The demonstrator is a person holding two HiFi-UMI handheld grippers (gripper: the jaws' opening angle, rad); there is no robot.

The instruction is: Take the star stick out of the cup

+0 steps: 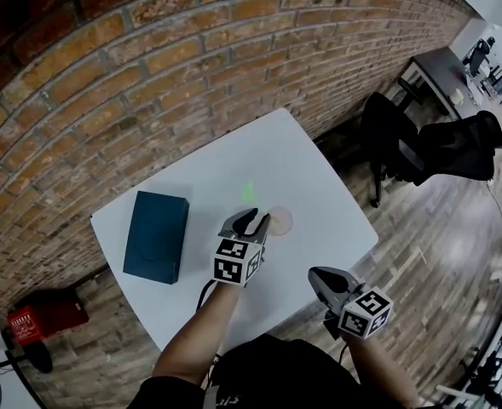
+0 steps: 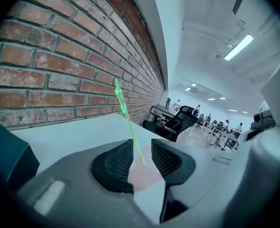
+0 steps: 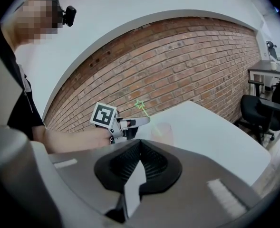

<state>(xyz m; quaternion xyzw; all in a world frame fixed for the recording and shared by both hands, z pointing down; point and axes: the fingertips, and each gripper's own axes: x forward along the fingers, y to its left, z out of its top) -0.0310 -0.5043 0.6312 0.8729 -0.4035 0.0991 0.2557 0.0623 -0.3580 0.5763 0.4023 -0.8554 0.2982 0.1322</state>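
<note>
A thin green star stick point(image 1: 248, 192) stands in a translucent pinkish cup point(image 1: 279, 221) near the middle of the white table point(image 1: 319, 177). My left gripper point(image 1: 256, 221) sits just left of the cup, level with it. In the left gripper view its jaws point(image 2: 142, 151) stand open, with the cup point(image 2: 142, 175) right behind the gap. The stick point(image 2: 126, 118) rises through that gap, leaning left, and neither pad presses on it. My right gripper point(image 1: 318, 273) hovers at the table's near edge, its jaws point(image 3: 140, 144) shut and empty. From there I see the star point(image 3: 140, 103) above the left gripper point(image 3: 139, 121).
A dark teal box point(image 1: 156, 235) lies on the table's left part, also at the left edge of the left gripper view point(image 2: 6, 156). A brick wall runs behind the table. A black office chair point(image 1: 395, 143) stands to the right, and a red object point(image 1: 42, 318) sits on the floor at left.
</note>
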